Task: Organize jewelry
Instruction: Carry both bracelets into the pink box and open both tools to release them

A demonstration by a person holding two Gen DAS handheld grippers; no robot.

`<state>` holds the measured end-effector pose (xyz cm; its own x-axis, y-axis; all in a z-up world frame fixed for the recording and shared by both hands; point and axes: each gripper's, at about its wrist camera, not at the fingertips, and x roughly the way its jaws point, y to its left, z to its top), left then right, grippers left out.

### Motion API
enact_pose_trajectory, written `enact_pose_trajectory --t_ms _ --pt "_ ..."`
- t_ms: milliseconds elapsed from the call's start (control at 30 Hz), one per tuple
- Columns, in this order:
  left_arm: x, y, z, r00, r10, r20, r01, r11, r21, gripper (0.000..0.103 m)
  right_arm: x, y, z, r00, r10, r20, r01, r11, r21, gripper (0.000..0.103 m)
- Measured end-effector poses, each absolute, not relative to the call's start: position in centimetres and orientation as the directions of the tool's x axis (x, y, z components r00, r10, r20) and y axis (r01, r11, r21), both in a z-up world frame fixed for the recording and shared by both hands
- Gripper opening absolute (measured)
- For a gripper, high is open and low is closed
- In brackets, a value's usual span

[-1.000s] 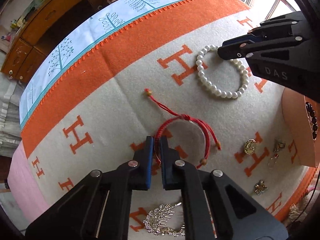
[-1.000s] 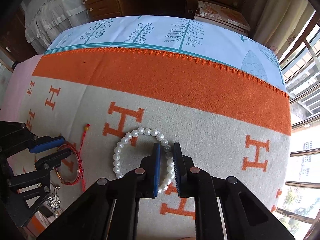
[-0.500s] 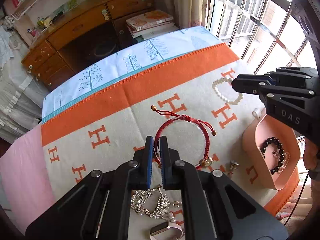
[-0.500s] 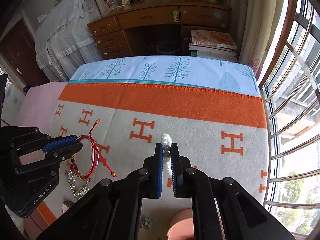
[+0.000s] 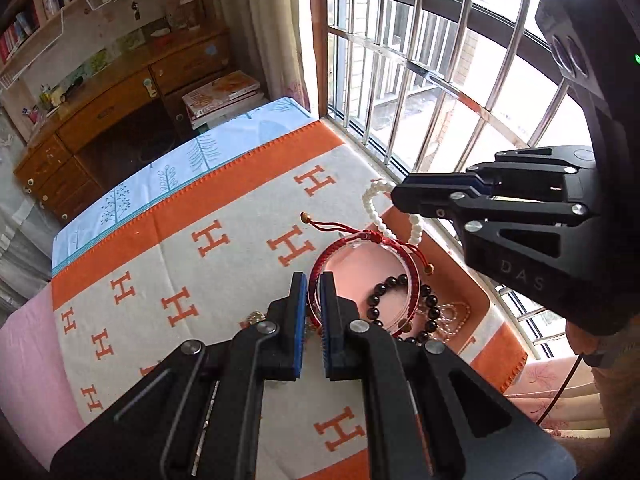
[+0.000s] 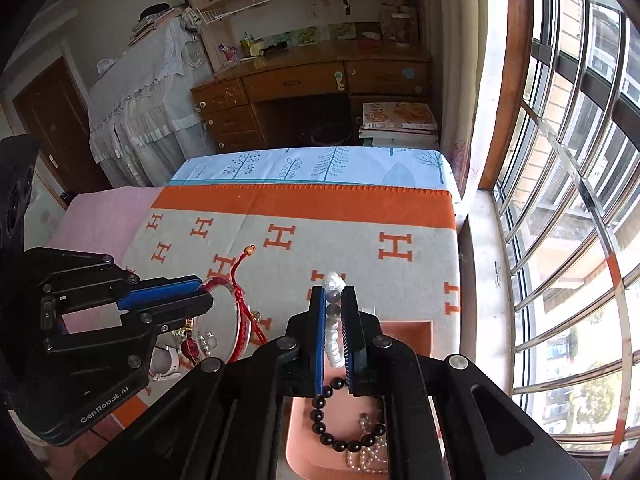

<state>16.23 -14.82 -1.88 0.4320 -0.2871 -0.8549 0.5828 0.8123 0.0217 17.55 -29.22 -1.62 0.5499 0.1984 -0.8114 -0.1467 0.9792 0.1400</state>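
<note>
My left gripper [image 5: 313, 284] is shut on a red cord bracelet [image 5: 404, 258] and holds it in the air above the pink tray [image 5: 478, 296]. It also shows in the right wrist view [image 6: 206, 300] with the red bracelet [image 6: 244, 320]. My right gripper [image 6: 333, 292] is shut on a white pearl bracelet [image 6: 334, 344], held above the pink tray [image 6: 298, 436]. In the left wrist view the pearl bracelet [image 5: 374, 210] hangs from the right gripper [image 5: 396, 196]. A black bead bracelet [image 6: 332, 438] and a pale chain lie in the tray.
The orange and cream blanket [image 5: 224, 272] covers the bed. Small jewelry pieces [image 6: 200, 340] lie on it below the left gripper. A barred window [image 6: 560, 200] runs along the right. A wooden desk [image 6: 312, 96] stands beyond the bed.
Both grippers lifted their bracelets off the blanket and carried them over to above the pink tray.
</note>
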Motion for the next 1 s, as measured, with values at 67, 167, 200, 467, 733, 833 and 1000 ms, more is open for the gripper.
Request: enact_pose_trajectory --t_ms 67,167,200,467,733,833,1000 --pt "14.7 -16.3 -2.7 0.414 -0.295 -0.861 0.606 0.795 0.019 0.005 16.4 -30.2 -2.5 0.529 0.201 -0.824 -0.138 0.979 0.150 0.008" --pt "13.3 -17.5 -3.9 0.392 -0.289 -0.873 0.626 0.779 0.023 0.005 15.7 -31.0 -4.1 0.501 0.200 -0.842 -0.125 0.979 0.159 0.008" --pt "13.0 -17.8 -4.3 0.386 -0.284 -0.878 0.629 0.777 0.025 0.005 15.8 -31.0 -4.9 0.488 0.211 -0.847 -0.127 0.977 0.170 0.008" --pt "13.8 -17.8 -6.2 0.361 -0.239 -0.901 0.614 0.789 0.037 0.005 18.6 -30.7 -9.6 0.414 0.199 -0.888 -0.097 0.980 0.174 0.009" --pt "14.0 -19.2 -7.4 0.331 -0.240 -0.913 0.635 0.772 0.027 0.005 19.9 -33.4 -12.4 0.413 0.125 -0.902 -0.014 0.991 0.131 0.016" --pt "14.3 -20.1 -8.3 0.318 -0.242 -0.917 0.642 0.767 0.020 0.005 19.0 -34.4 -12.1 0.433 0.128 -0.892 -0.002 0.990 0.141 0.016" --pt "14.8 -21.3 -9.8 0.301 -0.237 -0.924 0.641 0.767 0.013 0.005 17.1 -35.4 -11.5 0.459 0.106 -0.882 0.018 0.992 0.129 0.016"
